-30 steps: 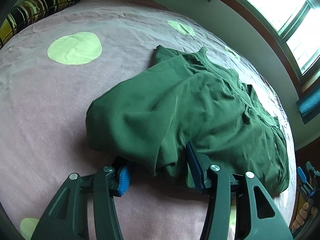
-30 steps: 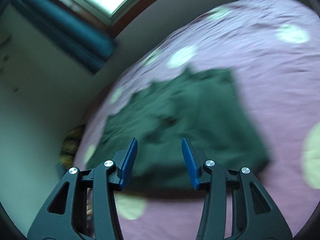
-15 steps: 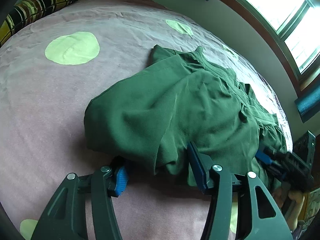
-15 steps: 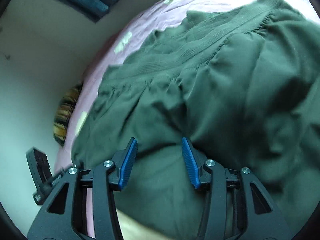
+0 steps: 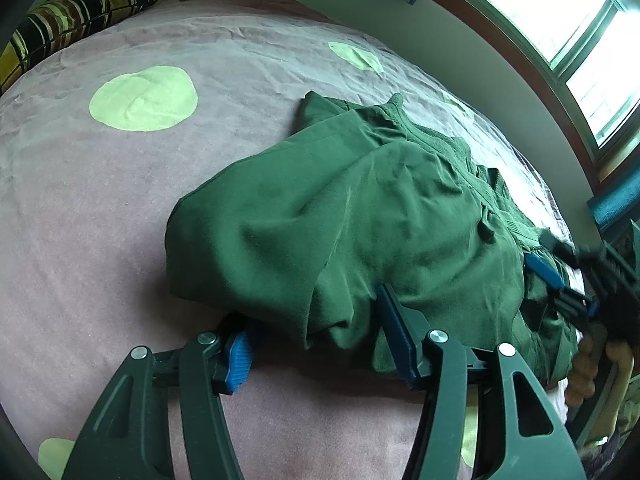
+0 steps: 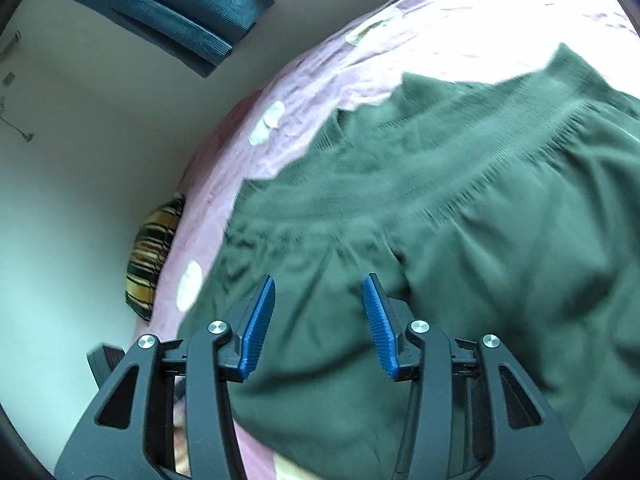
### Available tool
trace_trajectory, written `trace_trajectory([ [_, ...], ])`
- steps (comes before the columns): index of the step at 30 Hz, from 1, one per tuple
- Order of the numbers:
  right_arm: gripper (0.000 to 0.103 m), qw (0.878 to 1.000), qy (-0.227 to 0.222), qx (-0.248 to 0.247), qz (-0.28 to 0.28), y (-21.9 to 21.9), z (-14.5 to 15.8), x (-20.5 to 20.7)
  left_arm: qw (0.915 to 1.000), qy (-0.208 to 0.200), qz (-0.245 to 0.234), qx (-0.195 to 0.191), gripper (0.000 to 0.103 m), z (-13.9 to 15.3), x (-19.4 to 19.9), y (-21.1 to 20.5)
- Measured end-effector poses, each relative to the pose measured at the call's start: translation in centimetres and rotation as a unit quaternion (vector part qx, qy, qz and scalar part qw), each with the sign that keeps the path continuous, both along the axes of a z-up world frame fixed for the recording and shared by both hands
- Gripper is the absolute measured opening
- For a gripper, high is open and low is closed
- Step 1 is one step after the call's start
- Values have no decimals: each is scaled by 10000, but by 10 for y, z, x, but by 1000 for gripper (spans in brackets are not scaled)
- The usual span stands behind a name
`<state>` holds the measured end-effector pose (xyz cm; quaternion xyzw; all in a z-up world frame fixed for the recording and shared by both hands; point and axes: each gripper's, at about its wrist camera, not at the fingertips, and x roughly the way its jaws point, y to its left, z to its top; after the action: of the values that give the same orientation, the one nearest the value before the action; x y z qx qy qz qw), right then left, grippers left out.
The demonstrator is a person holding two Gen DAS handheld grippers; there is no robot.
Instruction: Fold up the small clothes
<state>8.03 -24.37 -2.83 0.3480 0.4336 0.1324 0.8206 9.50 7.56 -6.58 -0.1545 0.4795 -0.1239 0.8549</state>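
Mid-fold: green garment (image 5: 360,216) on the bed (image 5: 100,208) was being let go by the opening left claw (image 5: 316,344), while the right claw (image 6: 318,320), opening and empty, was poised over the waistband (image 6: 460,156), to be gripped next.

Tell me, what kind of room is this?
Most likely a bedroom. The green garment lies on a wide bed with a pink sheet dotted with pale green circles, a striped pillow sits at its far end, and a curtained window is beside it.
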Motion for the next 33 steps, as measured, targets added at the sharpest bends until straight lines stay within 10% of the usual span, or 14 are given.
trace_trajectory([
  [12, 53, 9972, 637, 120, -379, -15, -32, 71, 9999, -130, -68, 56, 63, 0, -1, -5],
  [33, 62, 9993, 270, 162, -222, 4, -7, 20, 9998, -116, -113, -91, 67, -2, -1, -3],
])
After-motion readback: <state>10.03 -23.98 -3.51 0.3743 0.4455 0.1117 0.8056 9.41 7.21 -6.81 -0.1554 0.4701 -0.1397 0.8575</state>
